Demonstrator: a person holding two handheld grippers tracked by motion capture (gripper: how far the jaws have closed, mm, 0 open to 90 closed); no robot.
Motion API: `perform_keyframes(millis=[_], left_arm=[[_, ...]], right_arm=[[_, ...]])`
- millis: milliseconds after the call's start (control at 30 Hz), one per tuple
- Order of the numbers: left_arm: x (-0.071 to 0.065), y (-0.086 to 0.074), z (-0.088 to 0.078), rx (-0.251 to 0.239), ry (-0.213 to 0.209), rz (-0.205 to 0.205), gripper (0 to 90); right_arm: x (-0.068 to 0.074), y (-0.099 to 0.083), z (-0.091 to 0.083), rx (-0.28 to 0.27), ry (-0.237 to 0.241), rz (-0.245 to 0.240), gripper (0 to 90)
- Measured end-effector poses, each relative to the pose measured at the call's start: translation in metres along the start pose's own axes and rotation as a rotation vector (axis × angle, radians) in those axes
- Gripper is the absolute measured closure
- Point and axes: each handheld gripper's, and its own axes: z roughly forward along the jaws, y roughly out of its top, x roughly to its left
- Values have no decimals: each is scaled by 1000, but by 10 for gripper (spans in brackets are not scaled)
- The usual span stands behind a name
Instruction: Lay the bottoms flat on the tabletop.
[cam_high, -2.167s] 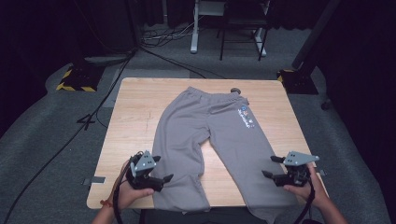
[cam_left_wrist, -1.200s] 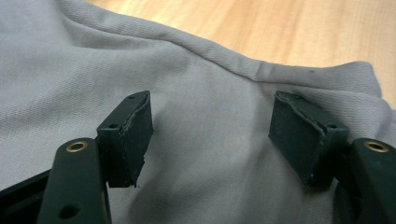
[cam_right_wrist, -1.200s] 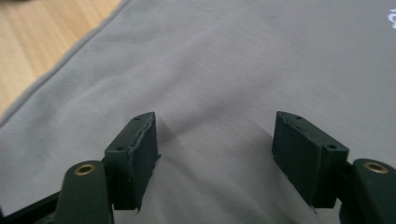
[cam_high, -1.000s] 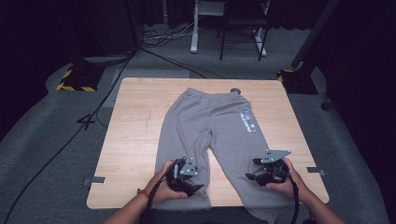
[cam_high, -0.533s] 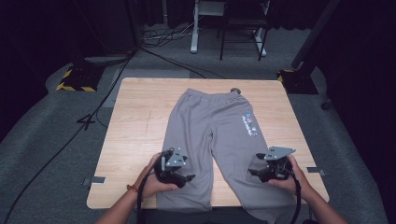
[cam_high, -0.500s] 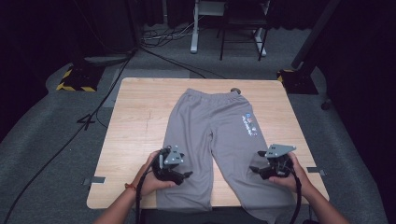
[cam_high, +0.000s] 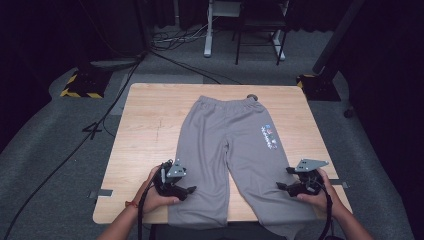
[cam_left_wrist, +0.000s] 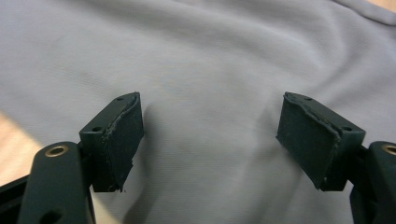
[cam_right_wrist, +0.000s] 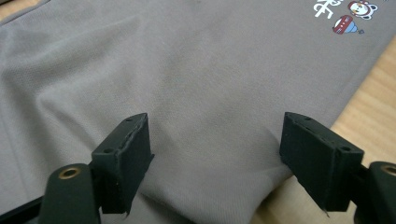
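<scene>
Grey sweatpants (cam_high: 235, 145) lie flat on the wooden table (cam_high: 150, 120), waistband at the far side, legs toward me. A small coloured print (cam_high: 268, 136) marks the right leg and appears at the top right of the right gripper view (cam_right_wrist: 343, 14). My left gripper (cam_high: 187, 190) rests low over the left leg near its outer edge. Its jaws have just been opening and stand apart (cam_left_wrist: 212, 135) with cloth (cam_left_wrist: 210, 70) lying under them, unpinched. My right gripper (cam_high: 285, 178) sits at the right leg's outer edge, open (cam_right_wrist: 217, 154) over the fabric (cam_right_wrist: 187, 70) and a strip of bare wood.
A small dark round object (cam_high: 251, 97) sits by the waistband. Bare wood spans the table's left side. On the dark floor lie cables (cam_high: 100, 125), a yellow-and-black striped block (cam_high: 80, 87) at back left and white furniture legs (cam_high: 207, 30) behind.
My left hand has slid left across the left leg toward its outer edge. My right hand has slid right to the right leg's edge. The legs lie smoother and wider.
</scene>
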Motion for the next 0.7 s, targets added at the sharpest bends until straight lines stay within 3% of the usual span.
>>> perform_keyframes(millis=[167,233,300,400,533,700], left_arm=[[-6,3,-2,9,16,26,179],[-2,5,-8,-9,37,22,178],[6,7,-17,-52,42,-13,169],[20,6,-31,-76,74,-49,167],[34,-7,-41,-40,136,-68,166],[44,-32,-43,30,168,-103,173]], right_arm=[[3,1,-4,28,1,-17,244],[1,4,-9,5,-17,-24,252],[-7,8,-17,-32,-27,-1,249],[-23,12,-29,-64,-96,22,247],[-44,4,-36,-57,-187,48,245],[-63,-23,-34,-47,-190,159,249]])
